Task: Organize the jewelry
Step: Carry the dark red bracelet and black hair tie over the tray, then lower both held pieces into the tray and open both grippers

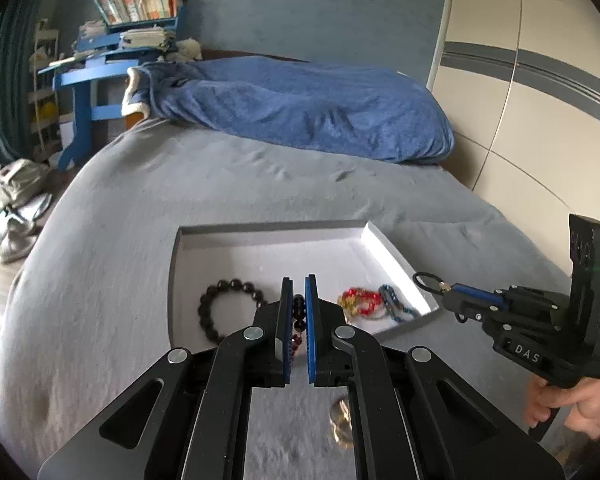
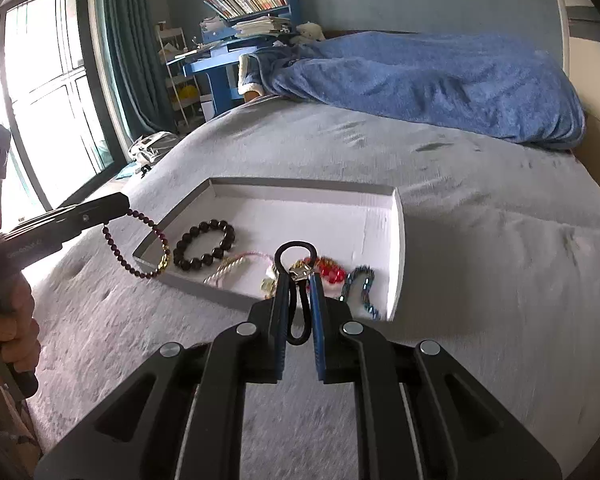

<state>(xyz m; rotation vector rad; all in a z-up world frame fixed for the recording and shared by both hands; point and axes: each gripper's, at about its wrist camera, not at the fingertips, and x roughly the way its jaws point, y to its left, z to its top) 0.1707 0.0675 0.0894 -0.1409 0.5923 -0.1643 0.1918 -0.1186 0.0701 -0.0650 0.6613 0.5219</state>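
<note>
The shallow white cardboard tray (image 2: 396, 240) has matt, paper-like walls. The grey bed cover (image 2: 480, 280) is soft, napped cloth. The large dark bead bracelet (image 2: 204, 244) near the tray's left edge is glossy and smooth. The black elastic loop (image 2: 295, 249) carries a shiny metal clasp. The left gripper (image 1: 299, 308) and right gripper (image 2: 300, 300) are matt black plastic with bright metal pivot pins. The blue blanket (image 1: 320, 108) is fleecy.

Left wrist: looking down along tongs (image 1: 299, 280), close over white tray (image 1: 268, 232) on bed (image 1: 100, 280). Right wrist: same, facing from tray's right. Sharing tray, blue blanket (image 2: 440, 76), blue desk (image 2: 220, 64), each other's tongs (image 2: 294, 276).
</note>
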